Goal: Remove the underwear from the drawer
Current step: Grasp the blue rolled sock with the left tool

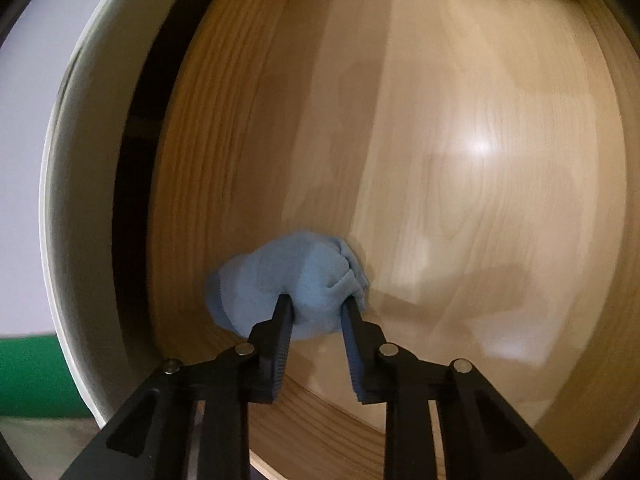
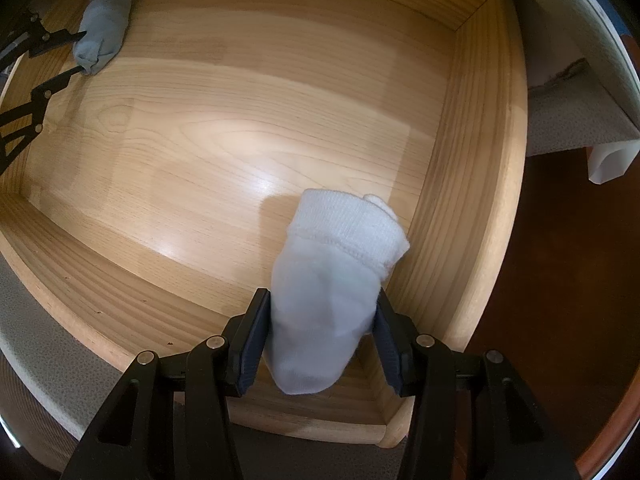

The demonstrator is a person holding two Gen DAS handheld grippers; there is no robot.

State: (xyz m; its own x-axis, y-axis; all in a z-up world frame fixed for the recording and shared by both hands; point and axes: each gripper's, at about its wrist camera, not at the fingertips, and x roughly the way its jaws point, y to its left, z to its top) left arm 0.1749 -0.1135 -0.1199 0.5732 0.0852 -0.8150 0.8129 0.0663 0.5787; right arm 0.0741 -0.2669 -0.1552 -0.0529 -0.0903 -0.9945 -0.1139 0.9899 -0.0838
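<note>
A rolled light-blue cloth bundle (image 1: 288, 276) lies on the wooden drawer floor (image 1: 460, 160) close to a side wall. My left gripper (image 1: 318, 302) has both pads pressed into it, shut on it. From the right wrist view, the same blue bundle (image 2: 104, 28) sits in the far left corner with the left gripper (image 2: 80, 51) on it. A rolled white bundle (image 2: 332, 280) with a ribbed cuff hangs over the drawer floor (image 2: 240, 120) near the right wall. My right gripper (image 2: 322, 295), pointing down, is shut on the white bundle's sides.
Wooden drawer walls (image 2: 472, 160) enclose the floor on all sides. A pale curved panel (image 1: 68, 200) stands beyond the left wall, with something green (image 1: 28, 376) outside it. A grey textured surface (image 2: 580, 116) and dark brown floor (image 2: 560, 280) lie to the right.
</note>
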